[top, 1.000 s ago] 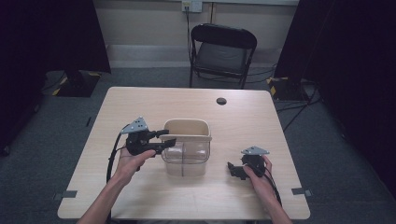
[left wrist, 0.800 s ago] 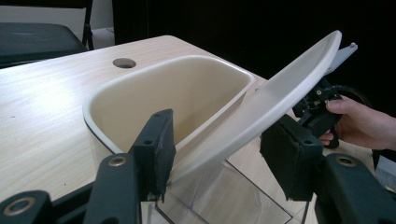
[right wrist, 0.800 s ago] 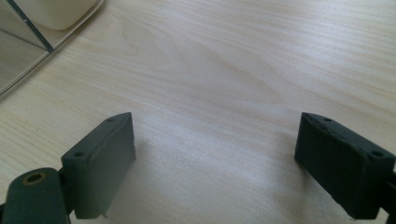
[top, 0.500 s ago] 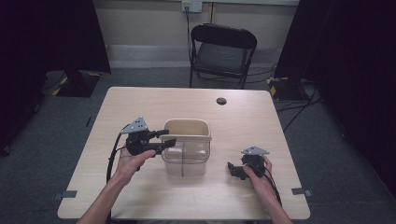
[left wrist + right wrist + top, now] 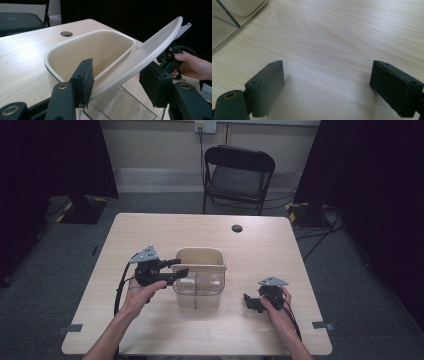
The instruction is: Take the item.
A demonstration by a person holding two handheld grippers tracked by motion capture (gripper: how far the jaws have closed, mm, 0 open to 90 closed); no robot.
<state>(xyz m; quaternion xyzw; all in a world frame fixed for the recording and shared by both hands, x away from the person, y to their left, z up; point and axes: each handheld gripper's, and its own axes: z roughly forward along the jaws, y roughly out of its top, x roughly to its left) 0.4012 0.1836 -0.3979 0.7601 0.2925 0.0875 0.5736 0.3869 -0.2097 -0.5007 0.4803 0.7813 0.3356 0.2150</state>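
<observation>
A clear plastic bin [image 5: 200, 287] with a cream rim [image 5: 75, 45] stands at the middle of the table. Its cream lid [image 5: 150, 47] is tilted up on edge over the bin's near left side. My left gripper [image 5: 179, 266] reaches in from the left, and the lid's lower edge runs between its pads [image 5: 83, 77]; the gripper [image 5: 120, 80] is shut on the lid. My right gripper [image 5: 248, 301] rests low on the table to the bin's right, jaws pointing toward it, open [image 5: 327, 85] over bare wood. The right gripper [image 5: 172, 57] also appears beyond the lid.
A round cable hole [image 5: 237, 228] sits near the table's far edge. A black folding chair [image 5: 239, 175] stands behind the table [image 5: 150, 230]. The bin's corner [image 5: 227, 22] shows at the upper left of the right gripper view.
</observation>
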